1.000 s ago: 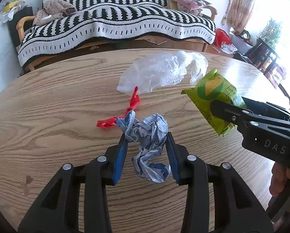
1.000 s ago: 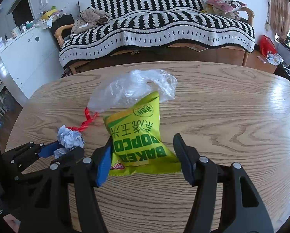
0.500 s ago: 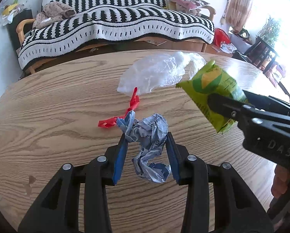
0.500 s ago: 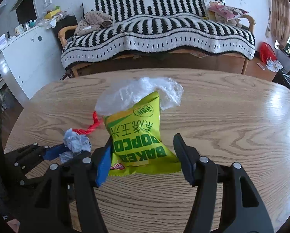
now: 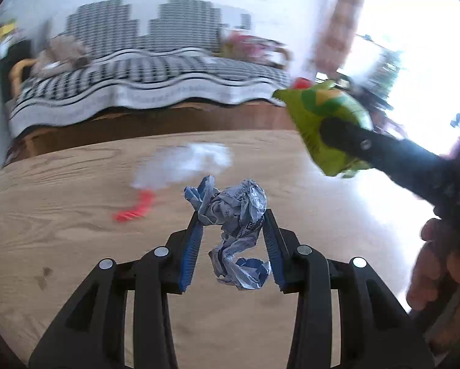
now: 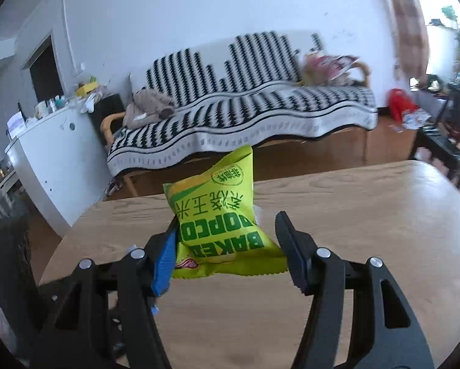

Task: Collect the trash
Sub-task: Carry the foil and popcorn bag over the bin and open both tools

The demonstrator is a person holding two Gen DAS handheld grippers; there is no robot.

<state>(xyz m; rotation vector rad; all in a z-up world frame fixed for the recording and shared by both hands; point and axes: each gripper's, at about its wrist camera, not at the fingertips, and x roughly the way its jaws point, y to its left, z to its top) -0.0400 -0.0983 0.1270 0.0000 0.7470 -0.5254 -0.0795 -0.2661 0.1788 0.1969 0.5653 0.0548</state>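
My left gripper point(image 5: 233, 215) is shut on a crumpled blue-and-white paper ball point(image 5: 234, 212) and holds it above the wooden table point(image 5: 60, 203). My right gripper point(image 6: 226, 220) is shut on a green popcorn bag point(image 6: 217, 212), lifted well above the table point(image 6: 368, 215). The bag also shows in the left wrist view point(image 5: 325, 123), at the upper right, with the right gripper's finger across it. A clear plastic bag point(image 5: 183, 166) and a red scrap point(image 5: 134, 209) lie blurred on the table beyond the paper ball.
A sofa with a black-and-white striped blanket point(image 6: 245, 113) stands beyond the table's far edge. A white cabinet point(image 6: 51, 160) stands at the left. Dark furniture point(image 6: 439, 135) stands at the right near the window. A person's hand point(image 5: 436, 264) holds the right gripper.
Both grippers have risen and tilted upward, each keeping its trash. The table has dropped lower in both views, and the plastic bag has left the right wrist view.
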